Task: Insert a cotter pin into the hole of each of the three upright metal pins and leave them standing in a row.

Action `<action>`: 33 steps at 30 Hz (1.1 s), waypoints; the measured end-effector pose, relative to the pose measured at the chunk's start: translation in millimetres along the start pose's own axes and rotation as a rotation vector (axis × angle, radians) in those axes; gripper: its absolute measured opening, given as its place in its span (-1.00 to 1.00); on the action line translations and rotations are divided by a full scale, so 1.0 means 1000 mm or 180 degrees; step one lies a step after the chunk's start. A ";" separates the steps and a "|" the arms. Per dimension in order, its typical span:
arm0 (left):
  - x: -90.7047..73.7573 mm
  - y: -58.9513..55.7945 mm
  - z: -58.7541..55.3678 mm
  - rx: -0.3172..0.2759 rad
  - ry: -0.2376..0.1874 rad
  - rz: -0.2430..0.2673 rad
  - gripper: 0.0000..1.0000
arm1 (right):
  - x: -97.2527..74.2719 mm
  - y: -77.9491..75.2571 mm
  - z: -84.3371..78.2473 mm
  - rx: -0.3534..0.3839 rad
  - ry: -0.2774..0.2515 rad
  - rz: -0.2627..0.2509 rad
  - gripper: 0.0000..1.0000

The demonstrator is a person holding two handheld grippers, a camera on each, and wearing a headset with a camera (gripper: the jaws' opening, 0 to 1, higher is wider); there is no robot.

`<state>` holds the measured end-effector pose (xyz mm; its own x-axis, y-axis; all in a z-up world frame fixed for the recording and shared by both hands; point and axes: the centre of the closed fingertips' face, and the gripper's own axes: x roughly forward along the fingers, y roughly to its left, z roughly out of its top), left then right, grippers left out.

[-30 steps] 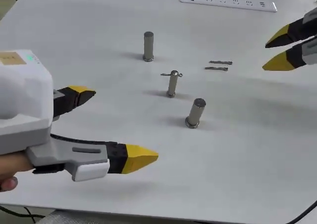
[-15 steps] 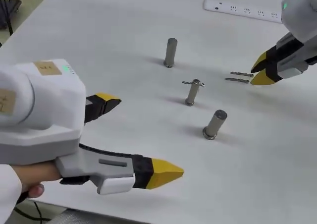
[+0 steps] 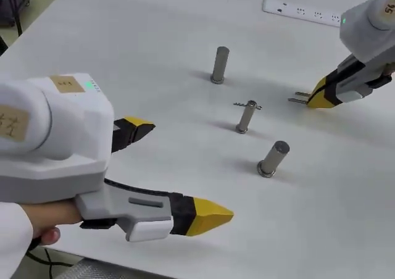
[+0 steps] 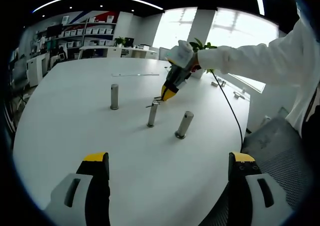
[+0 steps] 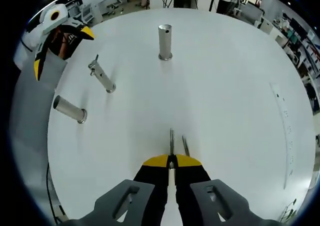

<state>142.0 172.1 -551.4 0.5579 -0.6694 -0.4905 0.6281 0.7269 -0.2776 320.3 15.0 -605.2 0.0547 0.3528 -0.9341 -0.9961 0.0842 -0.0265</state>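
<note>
Three pins in a diagonal row mid-surface block the middle, gaps between look passable. Near edge wide open, power strip along the far edge.

White table, pretty bare: three metal pins stand in a diagonal row mid-table, the middle one with a cotter pin through it. Two loose cotter pins lie to their right, and a power strip sits near the far edge.

White housings on left gripper and right gripper; black fingers tipped yellow, tan labels, white sleeve.
</note>
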 end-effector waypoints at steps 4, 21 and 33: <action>0.002 -0.001 -0.001 0.0010 0.0033 -0.0032 0.93 | -0.001 0.003 0.000 -0.0234 0.0164 -0.0049 -1.00; 0.001 -0.003 0.001 0.0093 0.0067 -0.0061 0.89 | 0.001 0.001 -0.005 -0.0444 0.0525 0.0040 -1.00; -0.002 0.007 0.007 0.0155 -0.0012 0.0080 0.80 | 0.003 -0.003 -0.006 -0.0143 0.0512 -0.0111 -1.00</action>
<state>148.5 177.5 -546.6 0.5758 -0.6517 -0.4937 0.6396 0.7352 -0.2245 322.9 10.0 -609.7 0.0810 0.1963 -0.9772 -0.9961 0.0508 -0.0723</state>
